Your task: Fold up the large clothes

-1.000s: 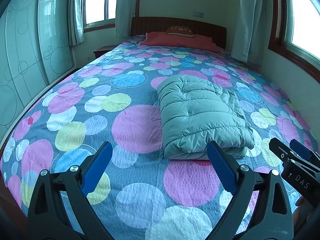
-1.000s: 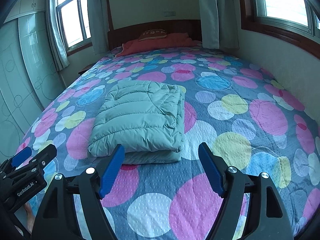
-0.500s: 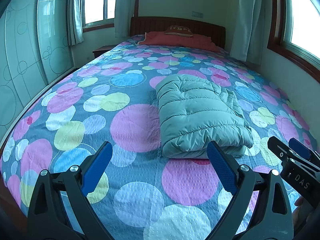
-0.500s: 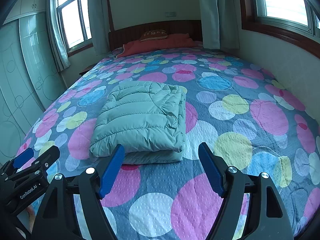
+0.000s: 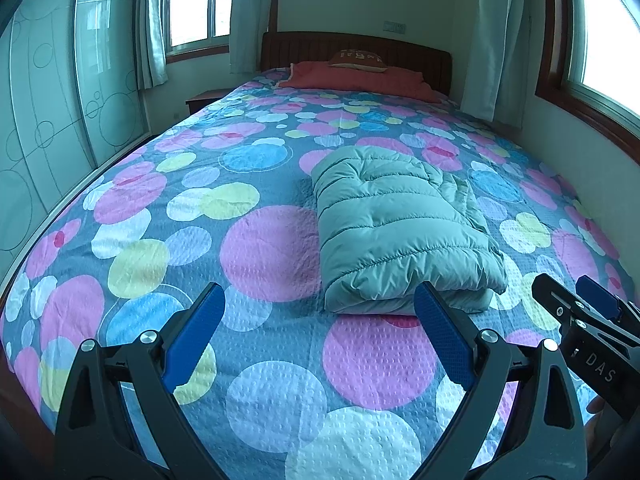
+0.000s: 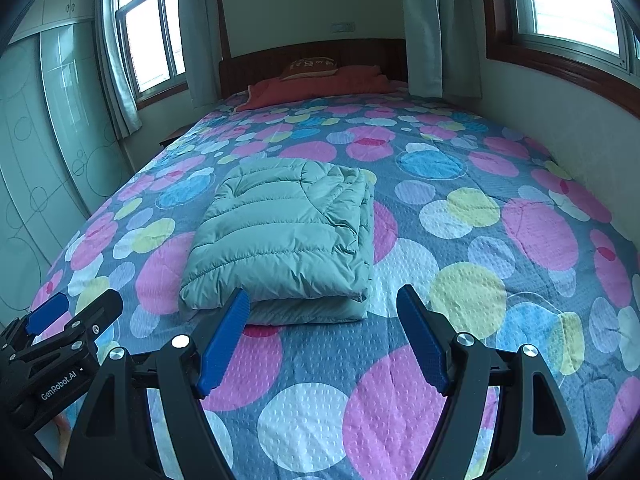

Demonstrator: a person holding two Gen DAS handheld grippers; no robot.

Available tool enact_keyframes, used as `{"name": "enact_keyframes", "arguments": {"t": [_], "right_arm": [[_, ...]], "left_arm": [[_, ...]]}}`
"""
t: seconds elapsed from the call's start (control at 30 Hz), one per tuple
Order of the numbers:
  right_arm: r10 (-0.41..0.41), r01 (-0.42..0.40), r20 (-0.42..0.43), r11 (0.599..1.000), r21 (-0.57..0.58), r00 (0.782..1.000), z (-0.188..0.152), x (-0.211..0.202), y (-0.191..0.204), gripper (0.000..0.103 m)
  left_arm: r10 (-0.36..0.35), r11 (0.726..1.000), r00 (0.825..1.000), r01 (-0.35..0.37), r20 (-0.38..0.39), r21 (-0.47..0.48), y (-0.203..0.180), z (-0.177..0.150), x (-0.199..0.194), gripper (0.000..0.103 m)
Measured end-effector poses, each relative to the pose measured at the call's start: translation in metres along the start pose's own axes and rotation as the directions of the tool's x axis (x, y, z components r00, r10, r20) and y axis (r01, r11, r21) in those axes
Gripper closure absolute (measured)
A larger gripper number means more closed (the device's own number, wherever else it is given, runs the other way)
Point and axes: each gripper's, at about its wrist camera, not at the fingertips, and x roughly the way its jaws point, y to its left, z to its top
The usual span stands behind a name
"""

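Still, nothing has shifted: both the left tool (image 5: 316,312) and right tool (image 6: 323,312) hang wide open, empty, short of the folded jacket (image 5: 396,224).

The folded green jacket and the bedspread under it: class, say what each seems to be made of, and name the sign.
Green jacket: likely thin, smooth synthetic shell over padding; stitched puffy channels, faint sheen. Bedspread: likely matte quilted cotton or blend; dimpled surface, printed coloured circles.

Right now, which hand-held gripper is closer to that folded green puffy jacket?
Too close to call. The left hand-held gripper sits off the jacket's near left corner, the right hand-held gripper off its near right corner; both open, neither touching.
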Motion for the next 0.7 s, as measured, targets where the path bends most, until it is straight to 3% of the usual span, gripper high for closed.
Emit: {"name": "enact_keyframes", "arguments": {"t": [0.7], "right_arm": [[-0.001, 0.001, 0.003, 1.000, -0.004, 1.000, -0.0002, 0.0001, 0.0019, 0.028]], "left_arm": [[0.005, 1.000, 1.000, -0.005, 0.015, -0.006, 0.0022, 0.0024, -0.0024, 0.008]]}}
